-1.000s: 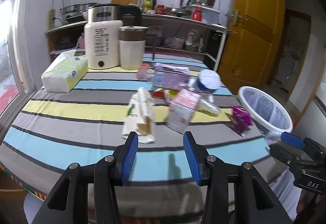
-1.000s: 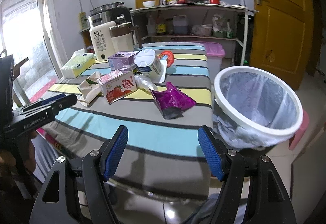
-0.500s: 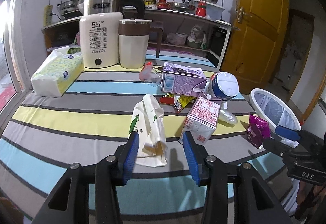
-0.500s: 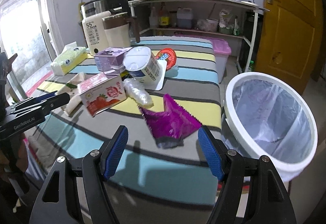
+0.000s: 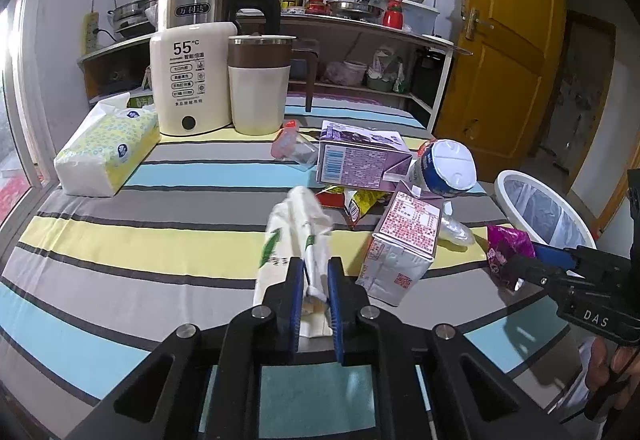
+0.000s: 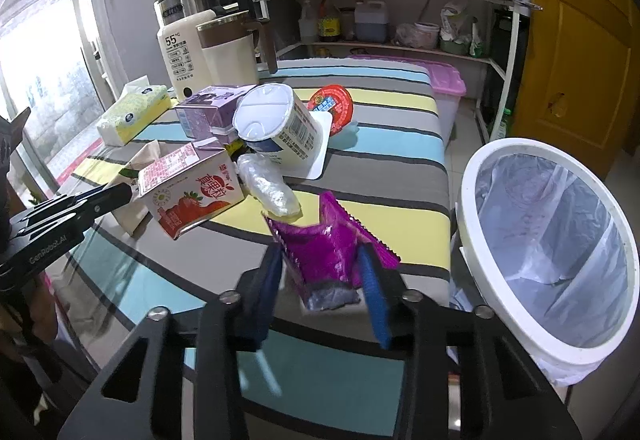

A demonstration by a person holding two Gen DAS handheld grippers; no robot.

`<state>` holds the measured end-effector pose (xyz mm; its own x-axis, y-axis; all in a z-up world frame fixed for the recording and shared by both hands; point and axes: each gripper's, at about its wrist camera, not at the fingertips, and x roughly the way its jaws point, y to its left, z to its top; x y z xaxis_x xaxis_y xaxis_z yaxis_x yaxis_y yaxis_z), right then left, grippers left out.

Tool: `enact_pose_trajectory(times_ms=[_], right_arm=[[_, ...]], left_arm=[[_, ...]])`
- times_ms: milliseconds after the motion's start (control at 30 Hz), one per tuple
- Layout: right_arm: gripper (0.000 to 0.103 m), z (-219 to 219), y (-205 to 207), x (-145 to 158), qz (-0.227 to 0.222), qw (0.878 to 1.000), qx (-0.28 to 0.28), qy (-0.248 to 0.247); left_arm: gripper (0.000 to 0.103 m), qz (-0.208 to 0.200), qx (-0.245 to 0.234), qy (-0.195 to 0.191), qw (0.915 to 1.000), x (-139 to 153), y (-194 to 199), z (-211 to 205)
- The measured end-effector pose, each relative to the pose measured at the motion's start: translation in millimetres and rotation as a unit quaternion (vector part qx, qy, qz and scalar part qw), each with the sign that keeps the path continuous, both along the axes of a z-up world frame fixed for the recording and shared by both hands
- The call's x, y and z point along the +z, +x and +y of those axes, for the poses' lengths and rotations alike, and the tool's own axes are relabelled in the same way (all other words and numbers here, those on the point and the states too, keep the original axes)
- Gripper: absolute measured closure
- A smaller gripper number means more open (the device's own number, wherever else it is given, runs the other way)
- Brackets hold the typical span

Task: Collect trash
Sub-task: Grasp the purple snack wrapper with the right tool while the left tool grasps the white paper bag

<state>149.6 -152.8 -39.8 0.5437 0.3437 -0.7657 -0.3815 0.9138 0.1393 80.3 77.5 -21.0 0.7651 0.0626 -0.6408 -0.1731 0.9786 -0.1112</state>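
My left gripper [image 5: 314, 280] is shut on the near end of a crumpled white paper bag with green print [image 5: 294, 236] that lies on the striped table. My right gripper [image 6: 320, 272] has its jaws around a purple foil wrapper [image 6: 324, 244] at the table's right edge, closing on it, motion-blurred. The white bin with a clear liner [image 6: 548, 240] stands just right of the table, and also shows in the left wrist view [image 5: 540, 208]. More trash lies mid-table: a strawberry milk carton [image 6: 192, 188], a purple carton [image 5: 360, 160], a white tub [image 6: 276, 124], a clear plastic wad [image 6: 268, 188].
A tissue pack [image 5: 106, 148], a white kettle base [image 5: 190, 76], a beige-and-brown jug [image 5: 260, 84] and a steel kettle [image 5: 200, 6] stand at the table's back left. A red lid [image 6: 332, 106] lies far right. Shelves and a yellow door [image 5: 508, 52] are behind.
Both grippers moved forward over the table. The left jaws closed on the white paper bag. The right jaws narrowed around the purple wrapper.
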Motion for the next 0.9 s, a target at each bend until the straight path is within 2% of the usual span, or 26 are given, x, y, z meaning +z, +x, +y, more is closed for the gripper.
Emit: enact_pose_trajectory(times_ms=[67,100,133,467,500,533,600,900], right_arm=[[0.076,0,0,-1,0.005,1.0,-0.001,0.004],[0.09,-1,0,-1,0.007,1.0,-0.001,0.006],[0.096,-2,0,-2,0.01,1.0,-0.002,0.008],[0.096,-12,-4,7,0.007,0.999,-0.016,0.035],[0.089,-13,-3,9,0.007,0.999,-0.016,0.041],[0.069,-15,-1,11,0.007,0.998,-0.019,0.053],[0.037,-15,2,14,0.002,0.998,-0.016,0.058],[0.037,1,31,-4,0.028,0.999,0.001,0.044]], left_arm=[[0.093,-0.001,0.001,-0.002,1.0,1,-1,1],[0.093,-0.002,0.002,-0.003,1.0,1,-3,1],[0.094,-0.003,0.003,-0.004,1.0,2,-4,1],[0.096,-0.007,0.007,-0.007,0.9999,6,-13,4],[0.096,-0.007,0.008,-0.007,0.9999,7,-13,4],[0.096,-0.007,0.008,-0.008,0.9999,7,-13,5],[0.096,-0.007,0.009,-0.008,0.9999,7,-14,5],[0.096,-0.007,0.009,-0.008,0.9999,7,-14,6]])
